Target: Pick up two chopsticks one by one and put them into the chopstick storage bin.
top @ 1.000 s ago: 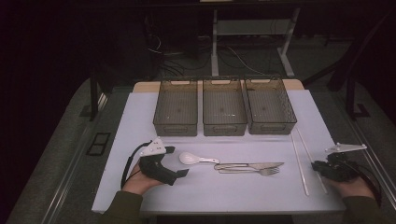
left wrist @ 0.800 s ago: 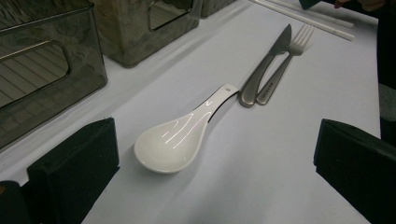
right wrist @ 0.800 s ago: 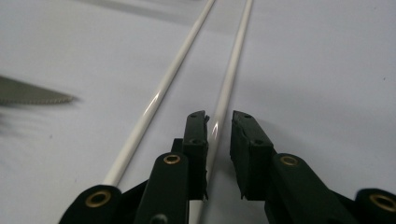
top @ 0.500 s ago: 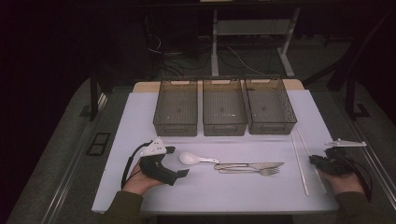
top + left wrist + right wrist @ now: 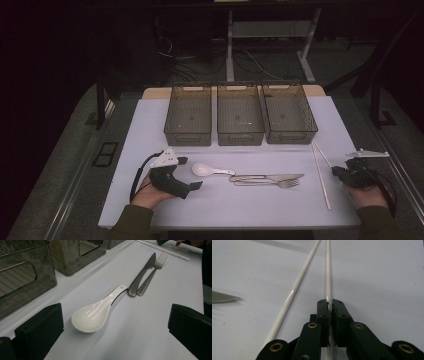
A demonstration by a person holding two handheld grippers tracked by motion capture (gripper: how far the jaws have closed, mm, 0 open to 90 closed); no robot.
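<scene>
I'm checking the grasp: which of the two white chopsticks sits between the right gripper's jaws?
The straight chopstick on the right in the right gripper view; the right gripper has just closed around it. The slanted chopstick lies outside, left.

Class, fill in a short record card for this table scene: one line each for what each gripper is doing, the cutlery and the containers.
right gripper: jaws have just been closing, now pinched on one white chopstick
left gripper: jaws open, white spoon lying ahead between them, untouched
second chopstick: lying free beside the first
knife and fork: side by side, mid-table
bins: three, in a row
</scene>
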